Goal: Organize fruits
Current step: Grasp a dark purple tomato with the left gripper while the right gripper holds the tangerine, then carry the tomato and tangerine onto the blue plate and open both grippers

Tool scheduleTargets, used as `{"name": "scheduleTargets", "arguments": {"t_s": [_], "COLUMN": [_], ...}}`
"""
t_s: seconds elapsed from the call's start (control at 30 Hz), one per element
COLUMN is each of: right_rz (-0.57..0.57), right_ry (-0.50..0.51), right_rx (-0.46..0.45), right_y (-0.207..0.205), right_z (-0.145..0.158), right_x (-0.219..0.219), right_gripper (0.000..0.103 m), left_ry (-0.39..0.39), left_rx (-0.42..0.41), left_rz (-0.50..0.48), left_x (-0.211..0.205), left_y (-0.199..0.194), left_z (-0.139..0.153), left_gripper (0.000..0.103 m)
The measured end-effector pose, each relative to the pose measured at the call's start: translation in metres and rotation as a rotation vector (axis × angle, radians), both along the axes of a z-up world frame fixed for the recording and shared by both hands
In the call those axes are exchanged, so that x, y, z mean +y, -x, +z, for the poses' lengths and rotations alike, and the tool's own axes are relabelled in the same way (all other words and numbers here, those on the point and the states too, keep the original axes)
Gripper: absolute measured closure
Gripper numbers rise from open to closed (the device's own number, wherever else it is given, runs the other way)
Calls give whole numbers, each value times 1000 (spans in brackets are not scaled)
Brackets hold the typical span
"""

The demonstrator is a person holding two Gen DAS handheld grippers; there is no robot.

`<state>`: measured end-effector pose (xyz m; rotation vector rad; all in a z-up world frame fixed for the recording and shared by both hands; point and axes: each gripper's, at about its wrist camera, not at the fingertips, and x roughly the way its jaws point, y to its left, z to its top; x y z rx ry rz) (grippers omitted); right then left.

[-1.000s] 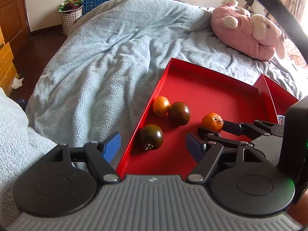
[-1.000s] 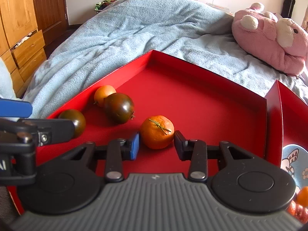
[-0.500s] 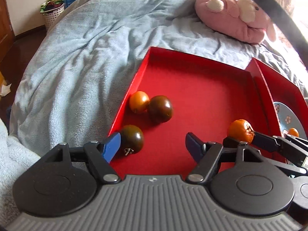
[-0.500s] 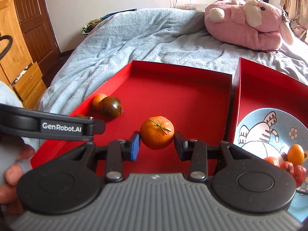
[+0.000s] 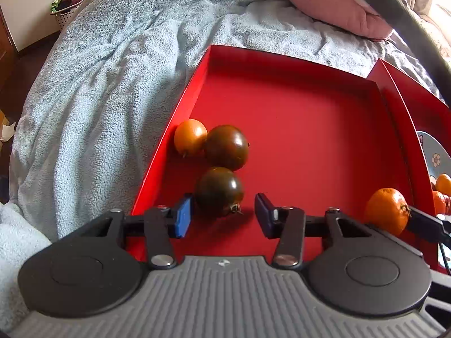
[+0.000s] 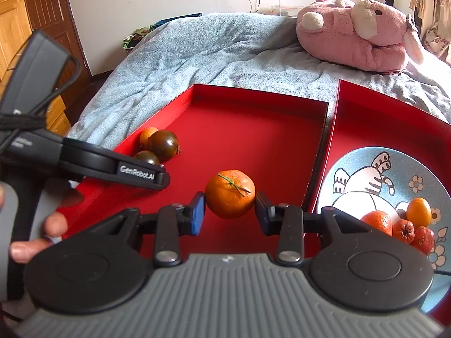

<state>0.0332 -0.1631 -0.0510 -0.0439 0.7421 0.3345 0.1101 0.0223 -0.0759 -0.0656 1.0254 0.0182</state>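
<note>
My right gripper [image 6: 229,212] is shut on an orange mandarin [image 6: 230,197] and holds it above the red tray [image 6: 253,129]; the mandarin also shows in the left wrist view [image 5: 386,210]. My left gripper [image 5: 224,215] is open, its fingers either side of a dark tomato [image 5: 219,191] on the red tray [image 5: 296,112]. A second dark tomato [image 5: 227,147] and a small orange fruit [image 5: 190,137] lie just behind it by the tray's left wall. A blue patterned plate [image 6: 366,174] in a second red tray holds several small orange and red fruits [image 6: 400,225].
The trays lie on a bed with a light blue blanket [image 5: 112,70]. A pink plush toy [image 6: 358,31] sits at the back right. Wooden drawers and a door [image 6: 25,28] stand at the left. A laundry basket [image 5: 66,11] is on the floor.
My right gripper has lifted the mandarin off the tray and carried it right, toward the plate. My left gripper has moved in around the nearest dark tomato.
</note>
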Motion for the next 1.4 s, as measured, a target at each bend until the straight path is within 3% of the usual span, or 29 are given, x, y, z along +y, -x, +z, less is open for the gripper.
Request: {"name": "scheduleTargets", "arguments": {"t_s": [0.17, 0.63, 1.4], "right_rz": [-4, 24, 57], "right_ry": [2, 28, 47], "right_rx": [-9, -20, -103], "right_y": [4, 16, 78], "right_z": [4, 6, 36], "right_x": [-4, -3, -6], "right_gripper": [62, 62, 62], "left_ry": [-3, -19, -61], "left_rx": [-12, -34, -131], "left_rz": [2, -14, -61], "left_x": [1, -2, -12], "left_y": [-1, 13, 65], "left_z": [-1, 5, 42], "left_gripper": [61, 62, 62]}}
